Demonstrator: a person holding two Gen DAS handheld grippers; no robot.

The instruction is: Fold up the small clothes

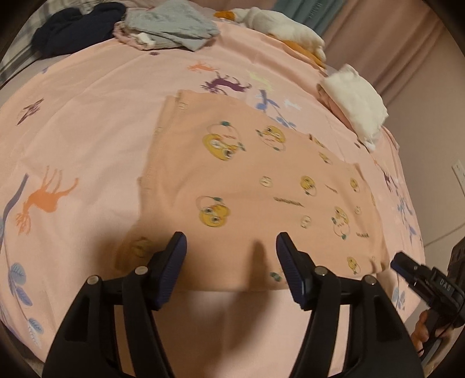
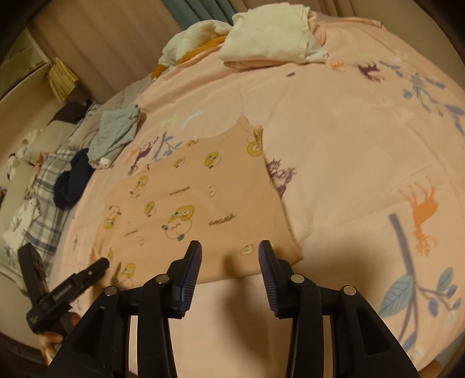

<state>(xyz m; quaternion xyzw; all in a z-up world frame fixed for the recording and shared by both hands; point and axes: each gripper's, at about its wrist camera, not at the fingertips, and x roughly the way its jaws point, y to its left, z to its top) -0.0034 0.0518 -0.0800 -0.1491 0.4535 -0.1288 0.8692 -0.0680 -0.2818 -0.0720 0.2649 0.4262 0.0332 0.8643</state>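
A small peach garment [image 1: 247, 180] printed with yellow cartoon faces lies flat on the pink bedsheet [image 1: 87, 116]. In the left wrist view, my left gripper [image 1: 231, 237] hovers over its near hem. The jaws stand apart with nothing pinched between them. In the right wrist view, the same garment [image 2: 197, 197] spreads out ahead. My right gripper [image 2: 230, 244] is open over the near edge by the corner, and its pads press on no cloth. Each view catches the other gripper beside the garment: the right gripper [image 1: 407, 267] and the left gripper [image 2: 96, 267].
A grey garment [image 1: 171, 26] and a dark navy one [image 1: 75, 26] lie at the far left of the bed. A folded white pile [image 1: 354, 101] and white and orange clothes [image 1: 284, 26] sit at the far right. Plaid bedding [image 2: 46, 180] lies beyond the sheet's edge.
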